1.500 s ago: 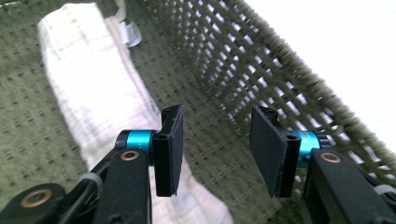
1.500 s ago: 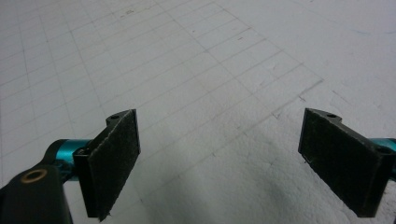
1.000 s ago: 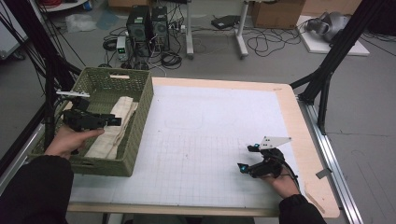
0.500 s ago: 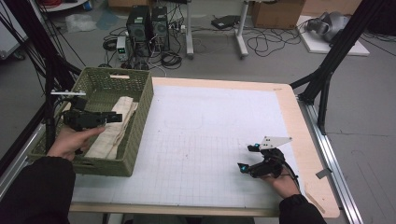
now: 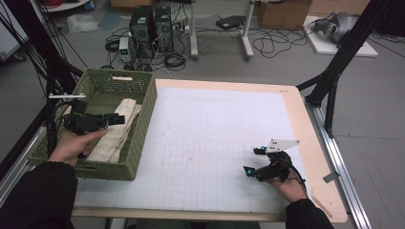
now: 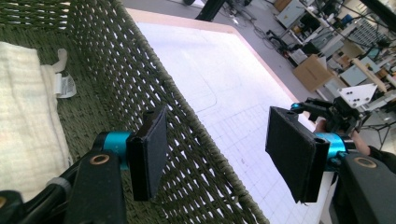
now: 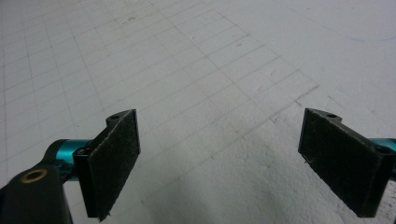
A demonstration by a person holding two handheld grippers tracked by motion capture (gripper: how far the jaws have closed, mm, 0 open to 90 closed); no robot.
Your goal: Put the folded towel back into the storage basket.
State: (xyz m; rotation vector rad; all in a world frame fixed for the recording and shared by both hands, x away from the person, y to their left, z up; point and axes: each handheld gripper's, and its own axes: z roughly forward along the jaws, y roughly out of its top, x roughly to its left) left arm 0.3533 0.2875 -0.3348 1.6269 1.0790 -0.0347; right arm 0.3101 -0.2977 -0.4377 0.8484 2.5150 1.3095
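- Hovering over the green basket point(image 5: 143, 125), the left gripper point(image 6: 219, 149) has just been opening its jaws; nothing sits between them.
- One folded cream towel point(image 5: 114, 131) lies inside, beside that gripper.
- Doing this well probably means dipping toward the towel and catching one edge cleanly, clear of the woven wall.
- Right gripper point(image 7: 219, 158): jaws apart, empty, low over the white gridded mat point(image 5: 215, 143).
- Count: one basket, one towel, two grippers.
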